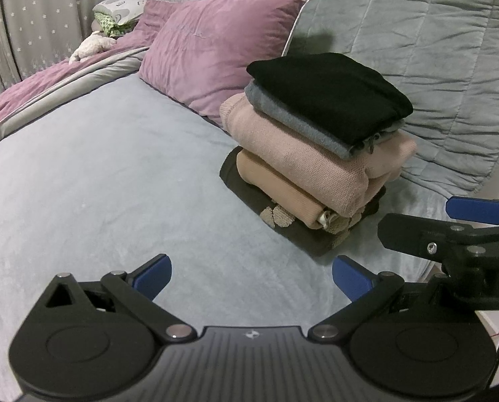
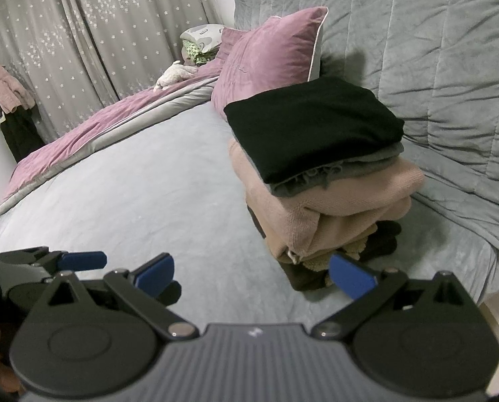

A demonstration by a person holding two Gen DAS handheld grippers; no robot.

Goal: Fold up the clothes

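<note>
A stack of folded clothes (image 1: 316,154) sits on the pale blue bed sheet (image 1: 98,184), near the foot of a purple pillow (image 1: 216,50) and right up against a grey quilted blanket (image 1: 417,33) that rises behind it. I count 5 pieces in the stack: a black garment (image 1: 330,93) on top, a grey one (image 1: 293,120) under it, then a thick pink knit sweater (image 1: 299,154), a peach piece (image 1: 276,187) below that, and at the bottom a dark brown garment (image 1: 283,227) with pale patches along its near edge. The edges are not flush; the brown one sticks out toward the front. The left gripper (image 1: 251,279) hovers over bare sheet just in front of the stack, its 2 blue-padded fingers (image 1: 154,279) spread wide with nothing between them. The right gripper (image 2: 251,276) is beside it, also spread wide and empty, its right finger lined up with the stack's lower front corner from its own camera; I cannot tell whether it touches the cloth. Further back a purple duvet (image 2: 98,127) lies bunched along the far side of the bed, with a small plush toy (image 2: 174,75) on it, and star-printed grey curtains (image 2: 82,33) hang behind. Some clothes (image 2: 8,107) hang at the far left.
</note>
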